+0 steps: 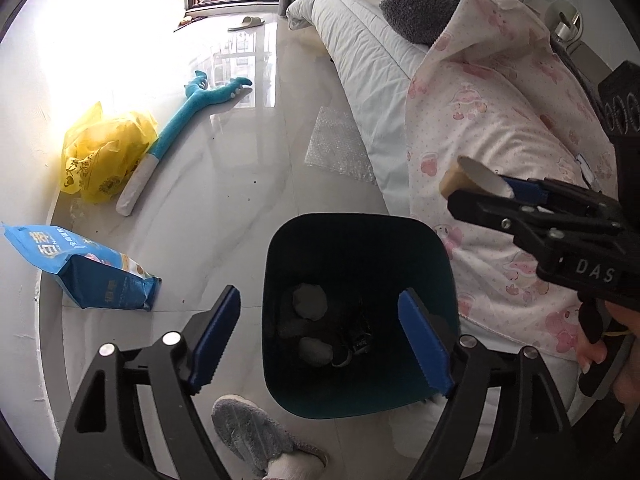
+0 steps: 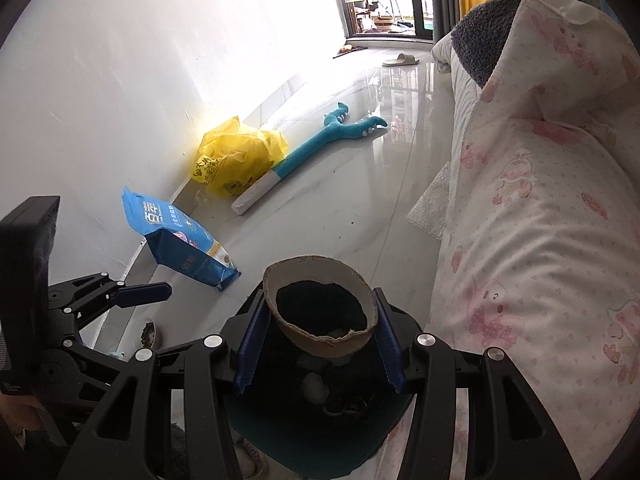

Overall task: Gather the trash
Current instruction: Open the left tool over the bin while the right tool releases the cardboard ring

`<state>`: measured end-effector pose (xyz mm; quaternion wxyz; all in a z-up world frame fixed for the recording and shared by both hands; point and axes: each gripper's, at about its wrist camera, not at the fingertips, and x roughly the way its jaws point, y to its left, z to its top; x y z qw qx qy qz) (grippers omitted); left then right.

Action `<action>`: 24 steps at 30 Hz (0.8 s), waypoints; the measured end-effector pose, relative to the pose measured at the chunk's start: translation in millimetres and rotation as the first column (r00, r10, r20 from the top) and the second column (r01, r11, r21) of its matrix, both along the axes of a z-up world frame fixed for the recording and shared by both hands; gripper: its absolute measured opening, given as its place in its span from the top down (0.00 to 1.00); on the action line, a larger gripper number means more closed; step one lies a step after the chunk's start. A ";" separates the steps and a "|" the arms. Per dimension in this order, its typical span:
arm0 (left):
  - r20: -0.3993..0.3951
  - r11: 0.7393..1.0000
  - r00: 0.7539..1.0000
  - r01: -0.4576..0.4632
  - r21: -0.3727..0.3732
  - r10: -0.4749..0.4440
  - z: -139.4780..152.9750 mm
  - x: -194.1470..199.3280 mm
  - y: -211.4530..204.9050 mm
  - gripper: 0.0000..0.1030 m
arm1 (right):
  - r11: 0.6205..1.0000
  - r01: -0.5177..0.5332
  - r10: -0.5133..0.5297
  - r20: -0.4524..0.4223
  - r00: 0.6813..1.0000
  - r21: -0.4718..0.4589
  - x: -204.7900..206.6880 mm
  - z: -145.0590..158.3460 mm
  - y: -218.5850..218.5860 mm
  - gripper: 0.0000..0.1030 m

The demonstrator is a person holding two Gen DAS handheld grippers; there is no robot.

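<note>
A dark teal trash bin (image 1: 356,248) stands on the floor beside the bed, with crumpled paper and dark scraps inside; it also shows in the right wrist view (image 2: 320,436). My right gripper (image 2: 320,344) is shut on a flattened cardboard tube (image 2: 320,316) and holds it above the bin's mouth. The same tube (image 1: 472,178) and right gripper (image 1: 516,196) show in the left wrist view at the right. My left gripper (image 1: 320,340) is open and empty just above the bin's near rim; it shows at the left of the right wrist view (image 2: 160,292).
A blue pouch bag (image 1: 84,268), a yellow plastic bag (image 1: 104,152) and a teal plush toy (image 1: 180,128) lie along the wall. Bubble wrap (image 1: 336,144) lies beside the bed with its pink-print quilt (image 1: 500,128). A grey slipper (image 1: 256,436) is at the front.
</note>
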<state>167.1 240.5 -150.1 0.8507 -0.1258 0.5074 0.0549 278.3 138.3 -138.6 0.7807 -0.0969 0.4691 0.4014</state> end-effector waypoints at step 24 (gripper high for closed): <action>0.316 0.997 0.949 -0.009 0.071 -0.014 71.5 -33.7 19.8 0.19 | 0.976 -0.033 0.004 -0.133 0.991 -0.216 -10.1 -88.7 49.5 0.50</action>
